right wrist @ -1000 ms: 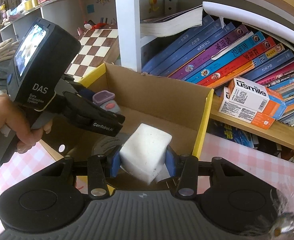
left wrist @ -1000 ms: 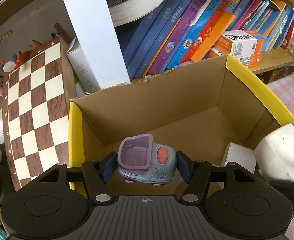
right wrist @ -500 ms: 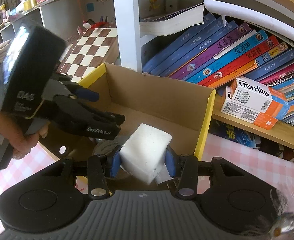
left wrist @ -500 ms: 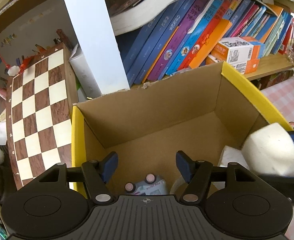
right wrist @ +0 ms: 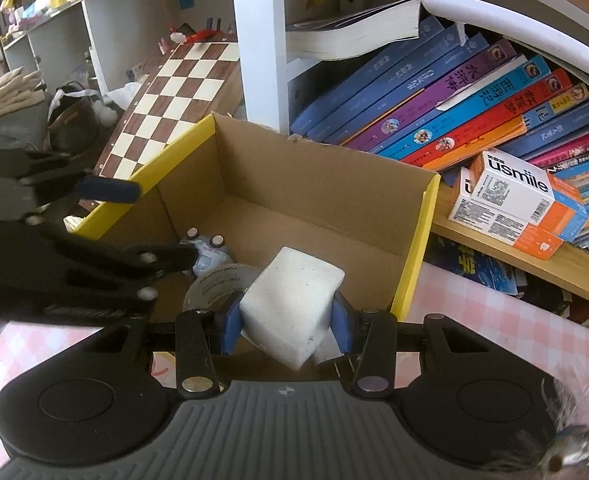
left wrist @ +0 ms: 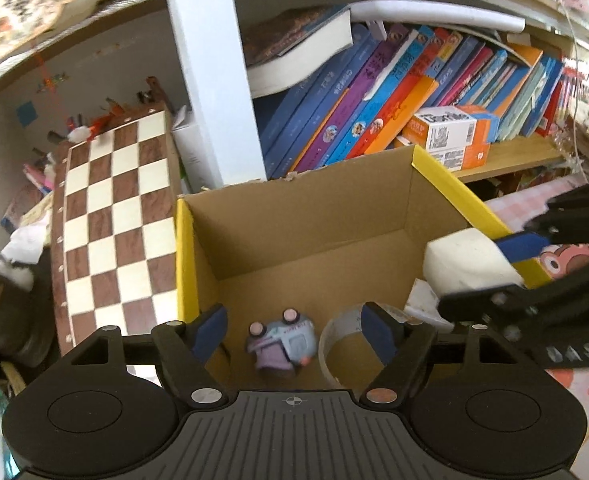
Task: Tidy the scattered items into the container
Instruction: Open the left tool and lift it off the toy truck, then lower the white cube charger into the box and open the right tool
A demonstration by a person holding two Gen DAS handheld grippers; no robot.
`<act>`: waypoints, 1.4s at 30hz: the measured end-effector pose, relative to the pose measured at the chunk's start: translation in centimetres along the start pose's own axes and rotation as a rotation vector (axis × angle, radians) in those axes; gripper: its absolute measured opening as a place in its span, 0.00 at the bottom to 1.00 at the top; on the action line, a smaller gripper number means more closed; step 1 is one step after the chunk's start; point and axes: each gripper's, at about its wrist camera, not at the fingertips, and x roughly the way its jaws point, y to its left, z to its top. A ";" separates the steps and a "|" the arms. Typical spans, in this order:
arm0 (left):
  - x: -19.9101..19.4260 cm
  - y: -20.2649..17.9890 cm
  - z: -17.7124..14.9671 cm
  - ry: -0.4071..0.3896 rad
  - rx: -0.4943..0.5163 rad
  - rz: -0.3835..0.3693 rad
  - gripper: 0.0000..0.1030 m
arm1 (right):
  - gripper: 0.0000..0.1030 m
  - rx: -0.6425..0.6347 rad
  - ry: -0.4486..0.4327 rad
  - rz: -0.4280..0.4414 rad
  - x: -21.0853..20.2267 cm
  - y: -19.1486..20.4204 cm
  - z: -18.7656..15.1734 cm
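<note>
Dropped from the left gripper [left wrist: 294,330] since a second ago, toy car [left wrist: 281,338] now being seen upside down inside cardboard box [left wrist: 306,216] beside tape roll [left wrist: 340,338], jaws being held apart, white foam block [right wrist: 290,304] being clamped over the box by right gripper [right wrist: 286,322]

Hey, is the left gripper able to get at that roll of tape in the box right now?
Probably yes: the left gripper is open and empty above the tape roll, with only the toy car beside it.

In the box [left wrist: 318,216] the toy car [left wrist: 281,344] lies upside down, left of the tape roll [left wrist: 336,334]. Behind the box stand my books [left wrist: 374,112]; the chessboard [left wrist: 110,220] leans at its left.
</note>
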 end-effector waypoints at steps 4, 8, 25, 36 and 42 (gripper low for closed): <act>-1.3 0.1 -0.7 -0.016 -0.032 0.003 0.74 | 0.41 -0.011 0.011 0.000 0.5 -0.2 0.8; -2.2 0.0 -1.5 -0.024 -0.042 0.008 0.74 | 0.41 -0.023 0.020 -0.002 1.0 -0.4 1.4; -2.9 -0.7 -2.5 -0.026 -0.042 -0.005 0.75 | 0.42 -0.049 0.088 0.010 3.6 -1.5 3.1; -2.9 -0.4 -2.6 -0.025 -0.050 -0.014 0.75 | 0.42 -0.030 0.143 0.016 6.4 -1.9 4.8; -2.8 -0.3 -2.5 -0.031 -0.059 -0.021 0.75 | 0.42 -0.054 0.170 0.017 7.8 -1.3 5.3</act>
